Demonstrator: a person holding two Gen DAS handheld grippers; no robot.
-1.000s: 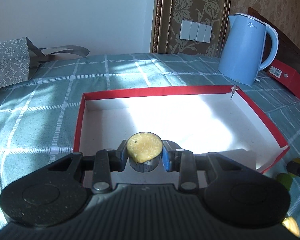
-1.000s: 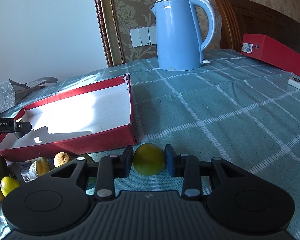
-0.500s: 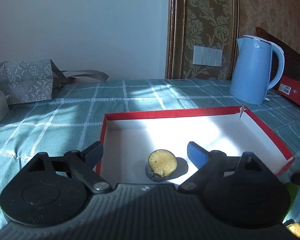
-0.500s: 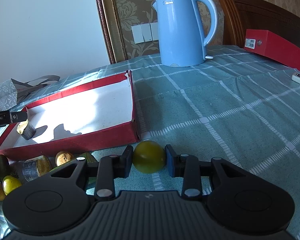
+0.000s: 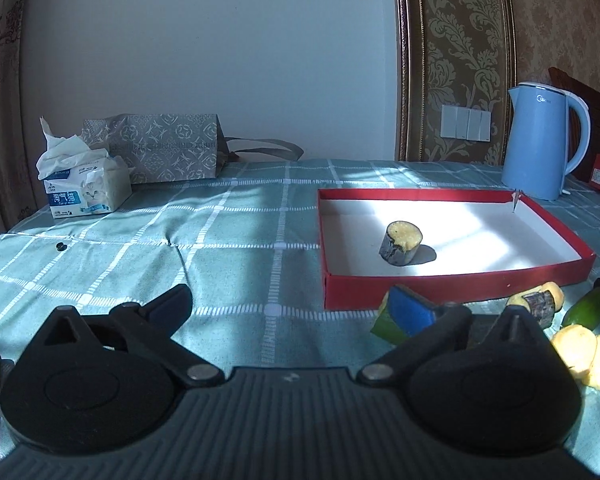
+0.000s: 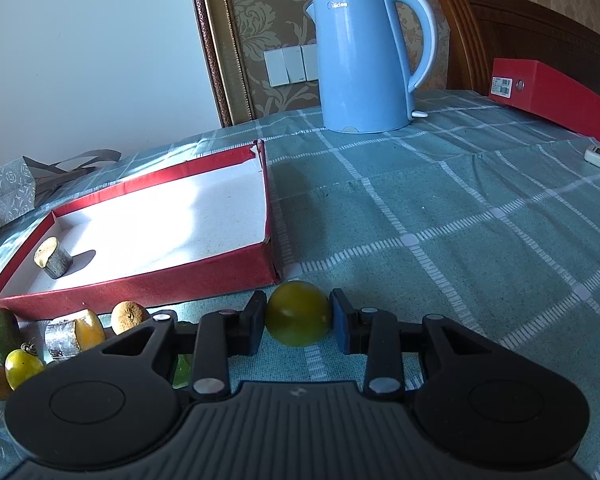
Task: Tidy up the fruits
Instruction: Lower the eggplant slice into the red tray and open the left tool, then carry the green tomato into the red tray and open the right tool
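Opening wide with nothing between its jaws, the left gripper [image 5: 288, 304] has released the stubby yellow-fleshed, dark-skinned fruit chunk [image 5: 401, 237] in the shallow red cardboard tray [image 5: 452, 282], at twelve o'clock (one fruit sorted). The right gripper [image 6: 298, 322] clamps one round green fruit [image 6: 298, 313]. Some six pieces wait at its nine o'clock.

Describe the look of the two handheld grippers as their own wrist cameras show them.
Both look alike: a matte black body, ribbed in the middle, flanked by two round black discs, with angular black linkage arms pinned by silver rivets. The left gripper and right gripper each carry a blue pad on one finger. No cables, sleeves or hands show.
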